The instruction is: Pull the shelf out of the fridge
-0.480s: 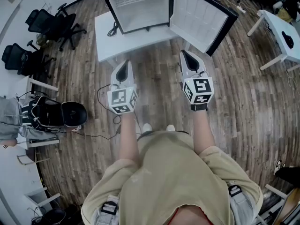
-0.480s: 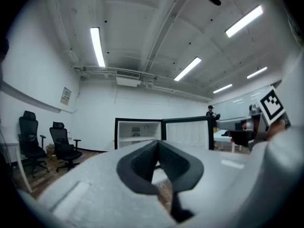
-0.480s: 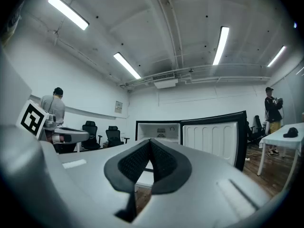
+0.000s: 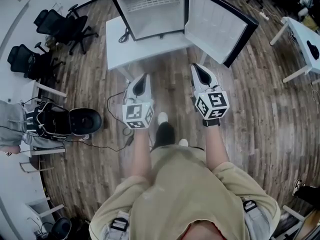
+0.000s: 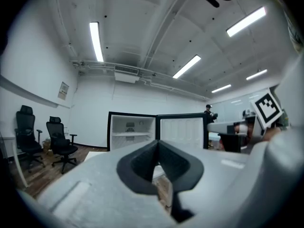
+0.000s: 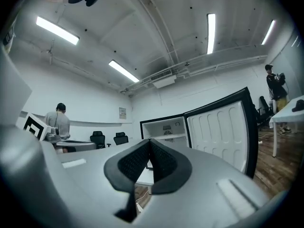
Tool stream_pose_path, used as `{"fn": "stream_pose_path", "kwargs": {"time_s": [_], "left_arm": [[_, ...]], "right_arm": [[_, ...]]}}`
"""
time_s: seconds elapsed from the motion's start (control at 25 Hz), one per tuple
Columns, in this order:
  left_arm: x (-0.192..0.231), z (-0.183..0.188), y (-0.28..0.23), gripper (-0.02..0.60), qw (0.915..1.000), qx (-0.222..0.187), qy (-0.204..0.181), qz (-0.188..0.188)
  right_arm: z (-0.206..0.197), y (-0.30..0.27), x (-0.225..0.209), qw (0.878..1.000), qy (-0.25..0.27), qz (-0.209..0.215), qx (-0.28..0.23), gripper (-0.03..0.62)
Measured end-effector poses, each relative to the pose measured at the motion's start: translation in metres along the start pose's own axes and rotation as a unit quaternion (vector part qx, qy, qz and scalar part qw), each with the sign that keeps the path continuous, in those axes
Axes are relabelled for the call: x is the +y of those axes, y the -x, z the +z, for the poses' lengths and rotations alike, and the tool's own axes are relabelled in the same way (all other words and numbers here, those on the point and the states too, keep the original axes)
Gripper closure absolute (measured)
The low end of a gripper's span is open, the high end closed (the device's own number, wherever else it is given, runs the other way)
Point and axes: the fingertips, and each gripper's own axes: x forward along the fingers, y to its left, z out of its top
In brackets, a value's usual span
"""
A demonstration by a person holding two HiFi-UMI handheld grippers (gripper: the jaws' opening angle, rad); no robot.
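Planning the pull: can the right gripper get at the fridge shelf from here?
Probably not yet. The door stands open and nothing blocks the shelf, but the right gripper, jaws shut, hangs well short of the fridge.

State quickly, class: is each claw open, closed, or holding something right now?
Left claw: closed, holding nothing.
Right claw: closed, holding nothing.

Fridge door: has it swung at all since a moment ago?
No. The fridge door stands open at the same angle to the fridge as before.
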Motion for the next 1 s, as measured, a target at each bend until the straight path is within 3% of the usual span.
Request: {"fn": "stream_pose_path", "kwargs": {"time_s": [0.16,0.44,1.0], "left_arm": [[0.010,-0.006,-0.023,0.581,0.9999,-0.002,0.007,-0.007],[0.040,-0.007,-0.084,0.581,0.9997,-0.014,0.010,-0.016],[0.153,-0.006,-0.189,0.580,0.9988,-0.013,0.031,-0.034]], "right_arm": [[-0.010,-0.020,-0.010,1.000,-0.016,-0.008,0.006,0.591],[-0.011,-0.080,-0.021,1.000,0.017,0.000,0.019,0.591],[-0.016,-0.240,-0.027,0.999,0.042,-0.016,0.030,0.590]]}}
